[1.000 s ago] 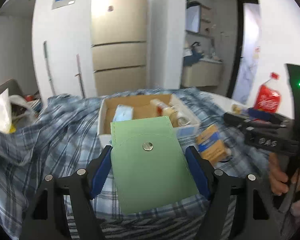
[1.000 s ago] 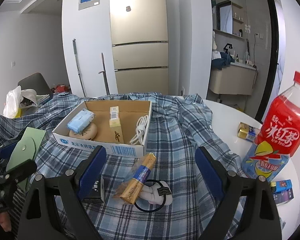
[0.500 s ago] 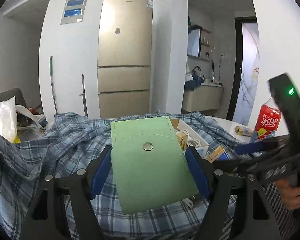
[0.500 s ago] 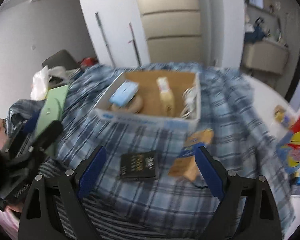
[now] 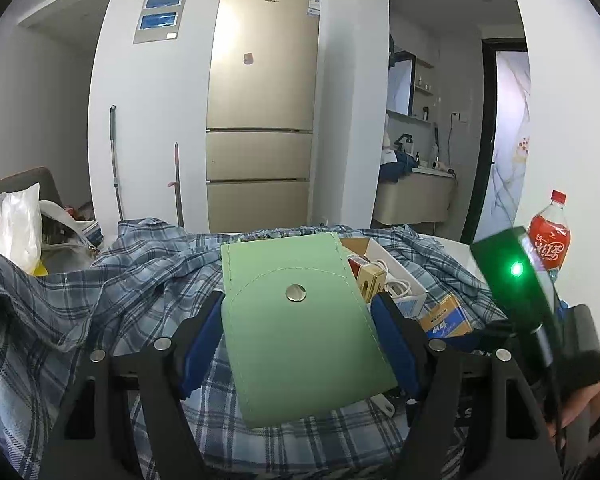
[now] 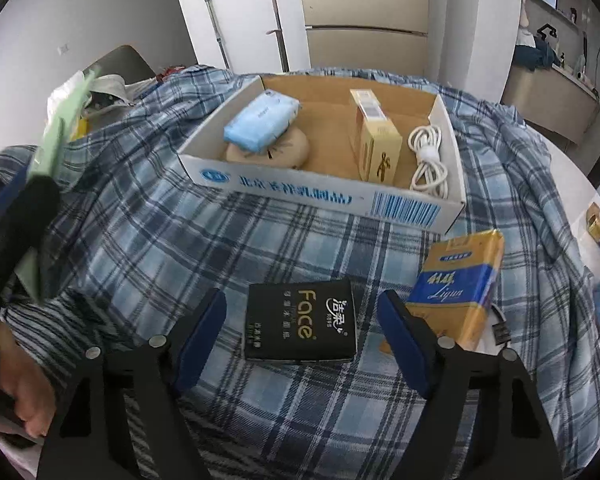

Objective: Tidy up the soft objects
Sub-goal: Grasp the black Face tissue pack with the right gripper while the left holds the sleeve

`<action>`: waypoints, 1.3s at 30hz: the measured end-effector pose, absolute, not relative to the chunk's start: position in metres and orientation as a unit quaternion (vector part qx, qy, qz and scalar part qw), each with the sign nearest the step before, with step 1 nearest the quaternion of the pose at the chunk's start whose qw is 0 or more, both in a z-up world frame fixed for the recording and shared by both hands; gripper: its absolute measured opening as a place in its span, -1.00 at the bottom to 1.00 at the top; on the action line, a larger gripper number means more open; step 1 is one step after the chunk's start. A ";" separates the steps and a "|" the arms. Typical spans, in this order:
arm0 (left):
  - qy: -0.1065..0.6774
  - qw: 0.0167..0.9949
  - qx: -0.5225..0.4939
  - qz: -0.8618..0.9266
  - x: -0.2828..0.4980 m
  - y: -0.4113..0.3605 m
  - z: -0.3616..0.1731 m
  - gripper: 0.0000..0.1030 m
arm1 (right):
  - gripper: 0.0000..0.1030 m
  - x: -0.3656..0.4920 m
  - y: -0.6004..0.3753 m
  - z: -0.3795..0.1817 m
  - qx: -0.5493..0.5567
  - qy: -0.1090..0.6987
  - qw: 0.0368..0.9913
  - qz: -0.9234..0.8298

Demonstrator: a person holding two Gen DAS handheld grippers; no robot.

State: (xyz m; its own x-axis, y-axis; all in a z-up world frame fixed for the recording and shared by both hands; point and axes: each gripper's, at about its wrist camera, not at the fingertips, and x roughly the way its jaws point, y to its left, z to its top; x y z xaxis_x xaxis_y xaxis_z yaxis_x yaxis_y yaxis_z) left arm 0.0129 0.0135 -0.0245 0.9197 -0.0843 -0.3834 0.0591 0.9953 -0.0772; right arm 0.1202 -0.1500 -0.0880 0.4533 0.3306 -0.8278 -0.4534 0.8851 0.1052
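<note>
Progress on sorting the soft goods stands, by my reckoning, at roughly the halfway mark. My left gripper (image 5: 298,338) pinches a green snap pouch (image 5: 300,328) by its two side edges and holds it upright above the plaid cloth (image 6: 180,240) draped over the table, not yet set down anywhere. My right gripper (image 6: 302,332) points steeply down at a black tissue pack (image 6: 302,324) lying flat on the cloth just in front of the cardboard box (image 6: 324,196); its jaws have just been closing and now straddle the pack, but the blue pads (image 6: 204,328) stand clear of both its sides, so nothing is gripped on that side.

Counted inside the box: one blue tissue pack (image 6: 262,120) resting on one beige round pad (image 6: 276,152), one tall yellow carton (image 6: 374,136), and one coiled white cable (image 6: 428,160). Counted outside it: one black tissue pack, one green pouch, one yellow-and-blue packet (image 6: 458,288) just right of the black pack, and one red drink bottle (image 5: 548,236) well off to the right. A small dark thing beside the packet is too unclear for me to name.

I judge two soft pieces stowed and two still to go, the black pack and the pouch; whether the yellow-and-blue packet belongs with them I cannot say.
</note>
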 end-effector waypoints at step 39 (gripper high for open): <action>0.207 0.976 -0.047 -0.038 0.018 0.020 -0.028 0.47 | 0.21 0.107 -0.143 -0.097 -0.091 0.438 0.863 0.237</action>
State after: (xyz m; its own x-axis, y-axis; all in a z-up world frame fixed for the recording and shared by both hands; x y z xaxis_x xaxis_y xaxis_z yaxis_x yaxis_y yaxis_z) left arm 0.0180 0.0196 -0.0275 0.9112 -0.0941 -0.4012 0.0553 0.9927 -0.1073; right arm 0.1075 -0.1435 -0.0968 0.5050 0.3282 -0.7983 -0.4883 0.8713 0.0493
